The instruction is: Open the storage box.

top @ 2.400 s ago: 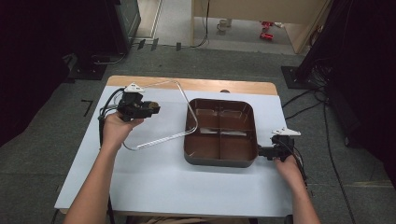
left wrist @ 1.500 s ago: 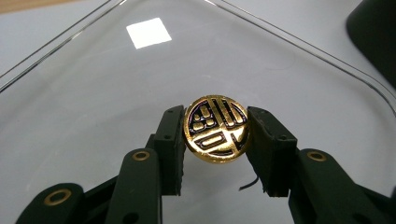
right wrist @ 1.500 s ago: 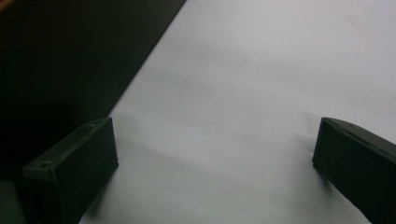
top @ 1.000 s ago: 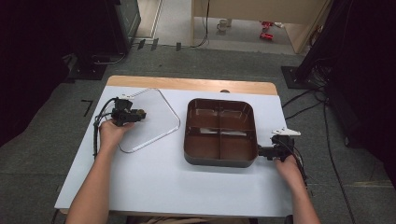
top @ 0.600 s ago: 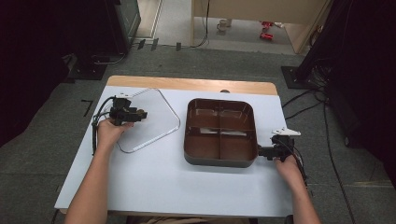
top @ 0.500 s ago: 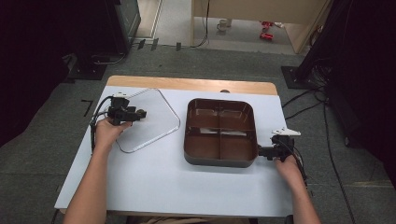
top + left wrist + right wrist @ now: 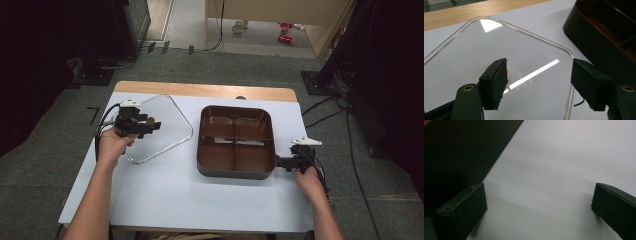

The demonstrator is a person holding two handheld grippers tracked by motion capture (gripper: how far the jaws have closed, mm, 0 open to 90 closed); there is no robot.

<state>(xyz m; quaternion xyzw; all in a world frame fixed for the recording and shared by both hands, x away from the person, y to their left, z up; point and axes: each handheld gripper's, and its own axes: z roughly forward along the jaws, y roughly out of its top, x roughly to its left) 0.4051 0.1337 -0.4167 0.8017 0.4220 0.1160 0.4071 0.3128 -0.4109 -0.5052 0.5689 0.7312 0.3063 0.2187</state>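
White table, grey floor around it — clear lid flat at far left, brown compartment tray right of it.
Left gripper above the lid, jaws just opened, nothing gripped; right gripper unclenched — empty, just beside the tray's right wall.

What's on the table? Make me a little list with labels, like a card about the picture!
table: white top with a wooden strip along the far edge
box: dark brown tray with four compartments, nothing in them, lid off
lid: clear lid lying flat on the table, left of the tray
left gripper: left gripper above the lid, jaws open and just been opening, nothing between the pads
right gripper: right gripper open, low over the table by the tray's right side
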